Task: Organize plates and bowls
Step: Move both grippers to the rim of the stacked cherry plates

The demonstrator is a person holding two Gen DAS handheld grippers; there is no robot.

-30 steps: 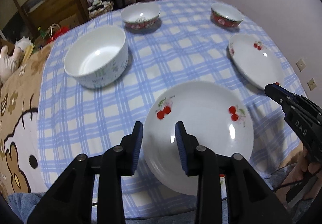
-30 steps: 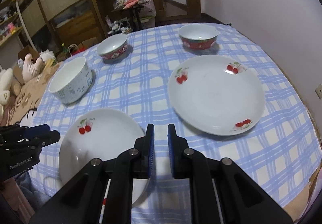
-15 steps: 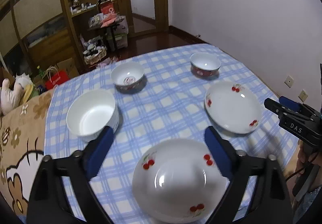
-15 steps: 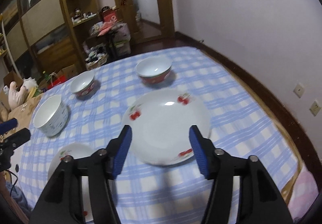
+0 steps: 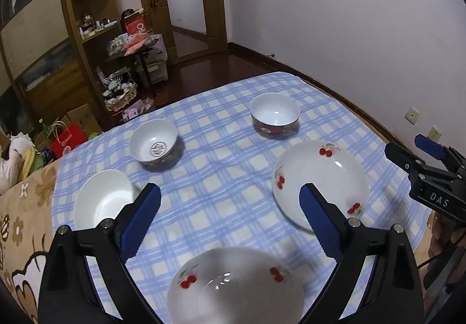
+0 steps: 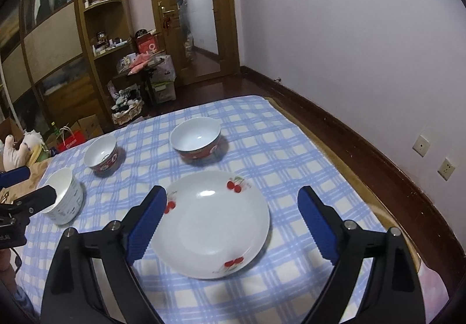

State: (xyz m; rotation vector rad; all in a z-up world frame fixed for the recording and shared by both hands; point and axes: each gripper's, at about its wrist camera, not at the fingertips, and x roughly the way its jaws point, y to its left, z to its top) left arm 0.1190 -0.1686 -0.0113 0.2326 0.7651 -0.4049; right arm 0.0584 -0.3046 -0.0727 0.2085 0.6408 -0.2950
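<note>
Two white cherry-print plates lie on the blue checked tablecloth (image 5: 221,178): the near plate (image 5: 236,286) is low in the left wrist view, the right plate (image 5: 320,181) (image 6: 212,225) sits further right. Two red-sided bowls stand behind, one at the left (image 5: 154,142) (image 6: 102,153) and one at the right (image 5: 275,114) (image 6: 196,139). A tall white bowl (image 5: 102,201) (image 6: 65,195) is at the left. My left gripper (image 5: 230,213) is open above the near plate. My right gripper (image 6: 233,219) is open above the right plate. Both are empty.
A wooden shelf unit (image 6: 96,18), boxes and a red bag (image 5: 68,139) stand beyond the table's far edge. A door (image 6: 195,12) and a white wall are at the back right. A brown cartoon blanket (image 5: 20,225) lies at the table's left.
Both grippers have opened wide and lifted up and back from the table. The plates and bowls have not moved.
</note>
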